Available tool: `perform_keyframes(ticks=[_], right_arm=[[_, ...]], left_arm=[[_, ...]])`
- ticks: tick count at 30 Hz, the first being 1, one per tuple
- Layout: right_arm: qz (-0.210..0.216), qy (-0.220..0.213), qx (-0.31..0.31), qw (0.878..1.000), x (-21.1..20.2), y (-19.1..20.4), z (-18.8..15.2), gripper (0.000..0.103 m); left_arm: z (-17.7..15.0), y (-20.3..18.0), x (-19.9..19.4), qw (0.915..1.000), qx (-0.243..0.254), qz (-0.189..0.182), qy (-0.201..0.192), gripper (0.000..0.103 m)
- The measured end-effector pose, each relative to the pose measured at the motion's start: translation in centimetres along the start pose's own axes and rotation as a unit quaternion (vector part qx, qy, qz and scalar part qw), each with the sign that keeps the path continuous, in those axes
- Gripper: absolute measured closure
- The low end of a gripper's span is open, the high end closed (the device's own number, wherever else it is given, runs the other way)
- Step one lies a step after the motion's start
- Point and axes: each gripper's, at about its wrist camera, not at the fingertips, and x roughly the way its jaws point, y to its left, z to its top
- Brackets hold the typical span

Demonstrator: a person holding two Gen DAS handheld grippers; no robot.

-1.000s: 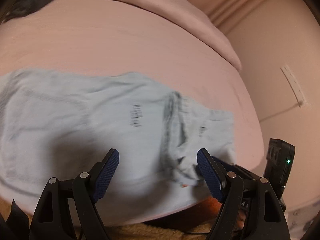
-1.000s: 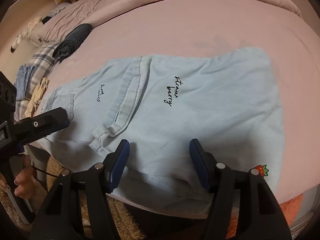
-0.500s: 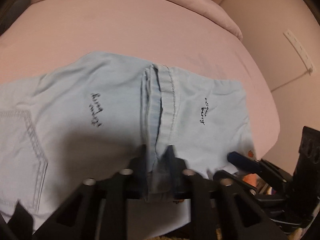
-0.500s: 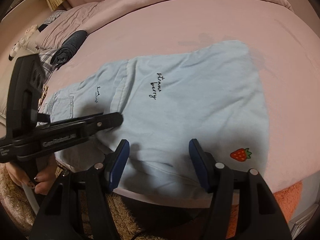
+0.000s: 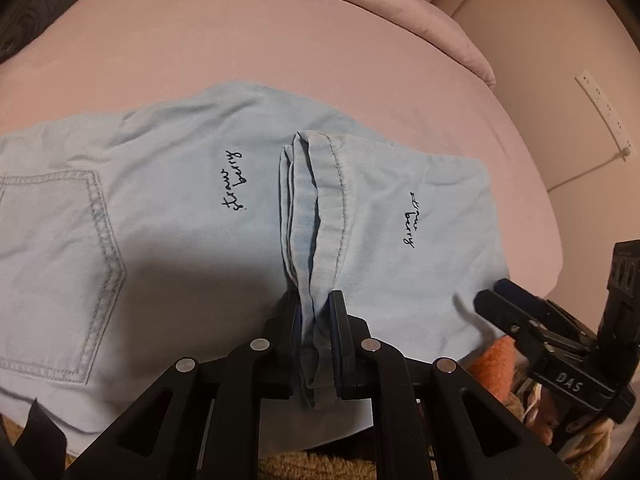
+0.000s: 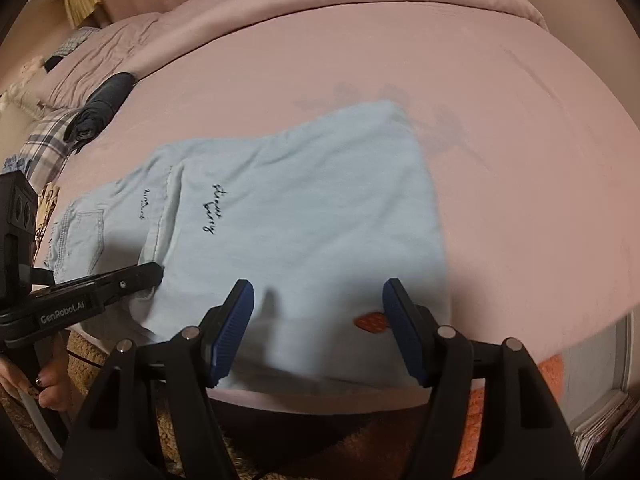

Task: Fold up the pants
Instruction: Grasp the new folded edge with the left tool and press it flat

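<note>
The light blue pants (image 5: 168, 248) lie flat on the pink bed (image 5: 280, 60). The left gripper (image 5: 316, 320) pinches their folded edge. The right gripper (image 6: 318, 320) has its jaws opening over the cloth, near a red strawberry (image 6: 370, 322)

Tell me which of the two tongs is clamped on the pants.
The left tongs: shut on the bunched hem fold of the pale blue pants. The right tongs hover over the cloth near the strawberry patch, opening, nothing pinched.

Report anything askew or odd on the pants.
The pants lie mostly flat, but the hem stands bunched into a raised ridge, pinched by the left gripper. The right gripper hangs over the cloth, opening, gripping nothing.
</note>
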Motion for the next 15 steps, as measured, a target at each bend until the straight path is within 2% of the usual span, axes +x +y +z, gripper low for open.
perform_keyframes(ticks=[3, 7, 11, 12, 15], right_arm=[[-0.003, -0.006, 0.007, 1.0, -0.7, -0.8, -0.1, 0.036], [-0.029, -0.015, 0.017, 0.999, -1.5, -2.0, -0.2, 0.036], [-0.05, 0.01, 0.031, 0.998, -0.6, -3.3, -0.7, 0.035], [-0.043, 0.02, 0.044, 0.998, -0.1, -3.8, -1.0, 0.035], [-0.023, 0.014, 0.057, 0.998, -0.2, -4.6, -1.3, 0.035]], left_arm=[[0.0, -0.2, -0.2, 1.0, 0.003, 0.001, 0.003, 0.093], [0.3, 0.3, -0.6, 1.0, -0.002, -0.005, 0.004, 0.093], [0.7, 0.5, -0.3, 0.9999, -0.005, -0.007, 0.008, 0.092], [0.8, 0.5, -0.4, 0.9999, -0.003, -0.006, 0.009, 0.091], [0.8, 0.2, -0.6, 0.9999, 0.005, 0.005, 0.009, 0.087]])
